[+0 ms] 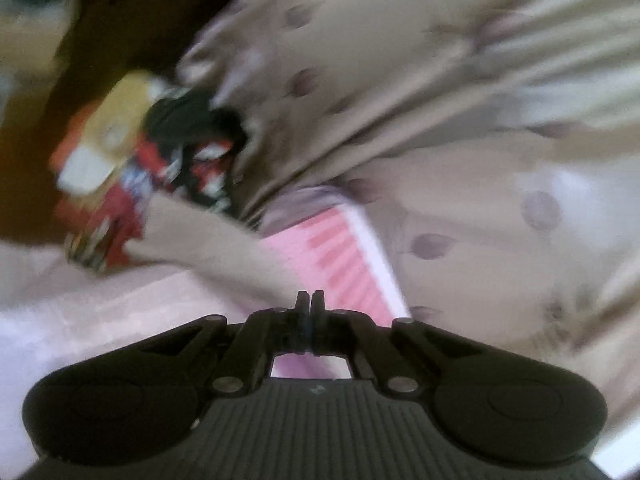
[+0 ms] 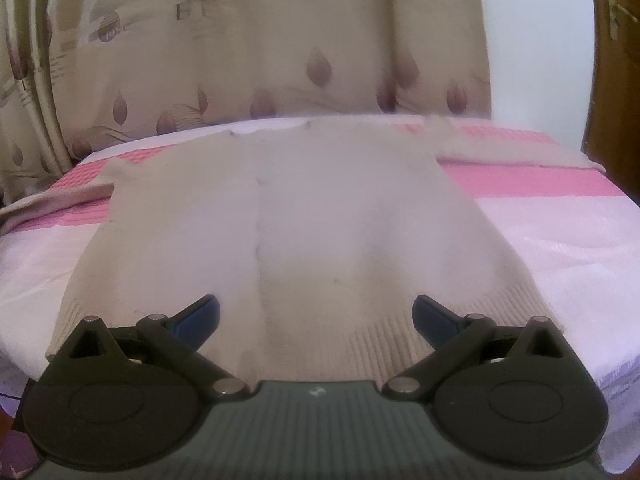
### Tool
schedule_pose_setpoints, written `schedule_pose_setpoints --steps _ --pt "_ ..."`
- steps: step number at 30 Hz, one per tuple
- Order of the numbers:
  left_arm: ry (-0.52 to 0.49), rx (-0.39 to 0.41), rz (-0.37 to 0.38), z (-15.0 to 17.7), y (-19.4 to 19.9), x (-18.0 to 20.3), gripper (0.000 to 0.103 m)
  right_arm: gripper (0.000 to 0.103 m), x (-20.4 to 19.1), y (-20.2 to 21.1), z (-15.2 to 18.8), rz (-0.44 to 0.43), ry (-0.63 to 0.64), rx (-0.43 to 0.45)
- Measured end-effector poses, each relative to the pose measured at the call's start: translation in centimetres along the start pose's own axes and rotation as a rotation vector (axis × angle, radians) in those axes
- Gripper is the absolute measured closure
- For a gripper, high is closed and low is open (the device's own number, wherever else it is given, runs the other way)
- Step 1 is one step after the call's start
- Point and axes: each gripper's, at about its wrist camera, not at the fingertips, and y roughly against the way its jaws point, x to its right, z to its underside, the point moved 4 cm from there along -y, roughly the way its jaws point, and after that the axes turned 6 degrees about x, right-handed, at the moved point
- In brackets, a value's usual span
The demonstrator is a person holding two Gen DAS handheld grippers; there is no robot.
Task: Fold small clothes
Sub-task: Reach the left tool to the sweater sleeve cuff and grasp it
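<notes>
Only the right wrist view shows the beige sweater [image 2: 280,216] spread flat on the pink-striped bed [image 2: 560,232], right gripper [image 2: 316,316] spread apart over its hem, while the left gripper [image 1: 310,300], pressed together, faces blurred curtain [image 1: 400,60].

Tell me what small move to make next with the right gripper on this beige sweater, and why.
Probably lower the right gripper onto the ribbed hem and close. The beige sweater lies spread flat on the pink and white cloth, unfolded, and the jaws stand wide open just above the hem, holding nothing.
</notes>
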Motion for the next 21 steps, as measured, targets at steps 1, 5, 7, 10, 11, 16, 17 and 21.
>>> schedule_pose_setpoints --steps 1,5,7,10,11,16,17,21 --pt "-0.03 0.007 0.013 0.1 0.9 0.4 0.103 0.0 0.0 0.1 0.0 -0.002 0.0 0.002" --pt "-0.05 -0.071 0.016 2.2 4.0 -1.3 0.103 0.0 0.2 0.1 0.1 -0.006 -0.008 0.008" --pt "-0.037 -0.141 -0.03 3.6 4.5 -3.3 0.103 0.0 0.4 0.0 0.3 -0.007 -0.017 0.004" --pt "0.034 -0.195 -0.048 4.1 3.9 -5.4 0.103 0.0 0.4 -0.2 0.3 -0.017 -0.027 -0.01" --pt "0.062 -0.189 -0.043 3.8 3.7 -5.8 0.098 0.0 0.4 -0.3 0.3 -0.021 -0.029 -0.015" --pt "0.073 -0.132 -0.018 1.3 1.4 -4.8 0.021 0.0 0.1 0.5 0.1 -0.028 -0.007 0.011" --pt "0.055 -0.109 -0.03 0.8 0.8 -4.3 0.011 0.0 0.2 0.6 0.1 -0.024 -0.008 0.016" --pt "0.061 -0.096 -0.046 0.0 -2.1 -3.4 0.007 0.0 0.8 0.6 0.2 -0.011 -0.033 0.006"
